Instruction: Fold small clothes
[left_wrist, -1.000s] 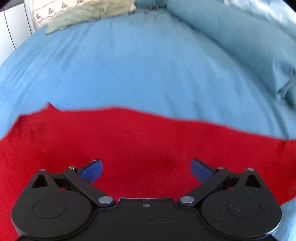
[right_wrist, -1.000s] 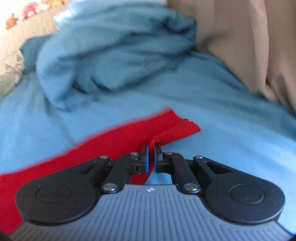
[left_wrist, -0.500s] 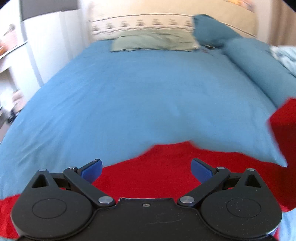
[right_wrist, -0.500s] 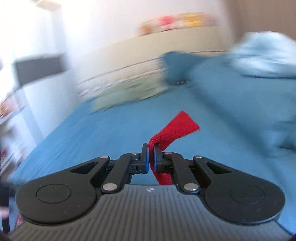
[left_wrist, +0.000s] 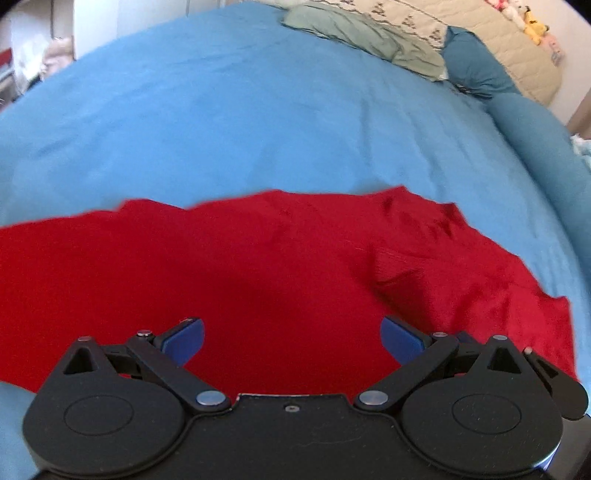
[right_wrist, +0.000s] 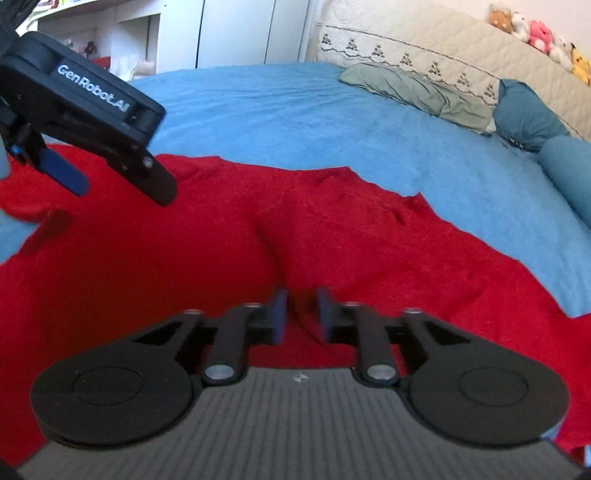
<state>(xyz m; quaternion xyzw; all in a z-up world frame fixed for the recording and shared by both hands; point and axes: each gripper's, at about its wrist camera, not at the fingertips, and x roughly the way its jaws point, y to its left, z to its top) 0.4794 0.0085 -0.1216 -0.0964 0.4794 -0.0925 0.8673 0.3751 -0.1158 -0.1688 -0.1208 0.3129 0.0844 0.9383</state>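
Note:
A red knit garment (left_wrist: 280, 266) lies spread on the blue bedspread (left_wrist: 258, 118); it also fills the lower half of the right wrist view (right_wrist: 369, 236). My left gripper (left_wrist: 291, 338) is open and empty just above the red cloth. It shows in the right wrist view (right_wrist: 110, 173) at the upper left, over the garment's left part. My right gripper (right_wrist: 301, 314) hovers low over the garment with its jaws a small gap apart; a fold of red cloth runs up from between the blurred fingertips.
A green pillow (right_wrist: 413, 92) and a teal pillow (right_wrist: 524, 114) lie at the head of the bed by a quilted headboard (right_wrist: 443, 51) with plush toys on top. White cupboards (right_wrist: 229, 33) stand at the back left.
The right gripper carried the pinched red sleeve up and leftwards over the garment, came down onto it and its jaws have parted slightly. The left gripper stayed open while its view swung about.

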